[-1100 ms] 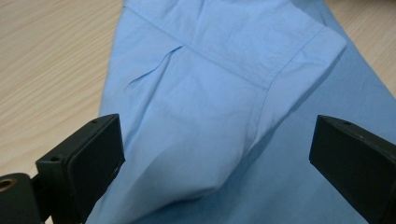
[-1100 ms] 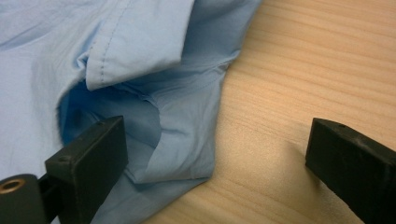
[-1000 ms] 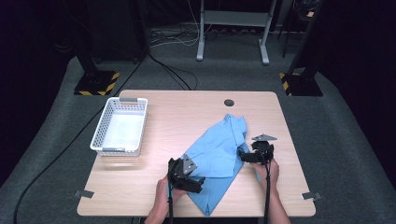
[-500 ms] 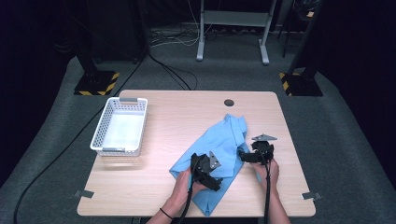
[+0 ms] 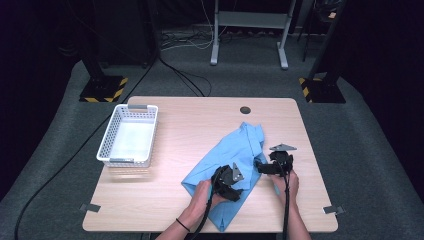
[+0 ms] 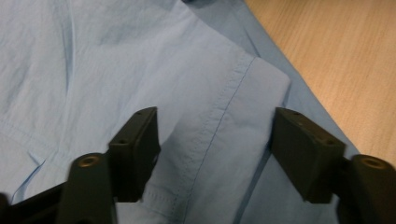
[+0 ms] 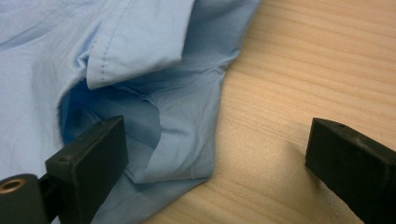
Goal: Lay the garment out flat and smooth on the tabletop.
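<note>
A light blue shirt [image 5: 235,150] lies crumpled on the wooden table [image 5: 190,125], right of its middle. My left gripper [image 5: 236,189] rests low over the shirt's near part. In the left gripper view its jaws [image 6: 215,140] stand either side of a stitched, folded hem [image 6: 224,121]; they have just been closing, and the pads do not press the cloth. My right gripper [image 5: 259,166] sits at the shirt's right edge. It is wide open [image 7: 215,149], one jaw over a puckered fold [image 7: 140,46], the other over bare wood [image 7: 303,70].
A white plastic basket [image 5: 128,135] stands empty at the table's left side. A round cable hole [image 5: 245,110] sits near the far edge. Bare wood [image 6: 336,56] lies right of the shirt. Dark floor, cables and stand legs lie beyond the table.
My left gripper has moved right, from the shirt's near left edge onto its middle. The right gripper has stayed where it was.
</note>
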Demonstrator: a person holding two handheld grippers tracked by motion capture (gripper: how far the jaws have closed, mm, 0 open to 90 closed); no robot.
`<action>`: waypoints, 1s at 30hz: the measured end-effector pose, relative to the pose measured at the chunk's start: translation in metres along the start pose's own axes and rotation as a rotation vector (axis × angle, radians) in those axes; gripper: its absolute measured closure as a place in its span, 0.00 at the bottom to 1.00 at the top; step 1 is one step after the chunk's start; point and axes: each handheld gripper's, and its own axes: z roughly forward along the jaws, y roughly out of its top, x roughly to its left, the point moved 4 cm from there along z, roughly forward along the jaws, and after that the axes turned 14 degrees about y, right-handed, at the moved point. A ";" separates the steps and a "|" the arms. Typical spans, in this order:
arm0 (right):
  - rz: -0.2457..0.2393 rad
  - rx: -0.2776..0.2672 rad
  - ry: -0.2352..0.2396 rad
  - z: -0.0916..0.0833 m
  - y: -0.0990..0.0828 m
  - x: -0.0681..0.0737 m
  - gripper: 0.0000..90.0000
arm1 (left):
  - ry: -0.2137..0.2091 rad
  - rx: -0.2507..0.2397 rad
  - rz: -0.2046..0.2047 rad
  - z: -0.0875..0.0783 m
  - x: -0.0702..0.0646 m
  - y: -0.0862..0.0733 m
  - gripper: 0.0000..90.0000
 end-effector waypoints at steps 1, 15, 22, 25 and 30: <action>0.000 0.000 0.000 0.000 0.000 0.000 0.05 | -0.011 -0.004 0.002 0.000 0.000 0.001 0.42; 0.003 -0.001 -0.004 0.000 0.000 0.001 0.06 | -0.021 -0.006 -0.025 0.002 -0.006 0.005 0.98; 0.003 -0.001 -0.004 0.000 0.000 0.001 0.06 | 0.012 -0.013 -0.053 -0.004 0.008 0.010 0.98; 0.005 -0.003 -0.004 0.000 0.000 0.001 0.06 | 0.035 -0.038 -0.097 -0.013 0.025 0.015 0.98; 0.003 -0.003 -0.003 0.000 0.000 0.000 0.06 | 0.069 -0.053 -0.125 -0.018 0.047 0.021 0.99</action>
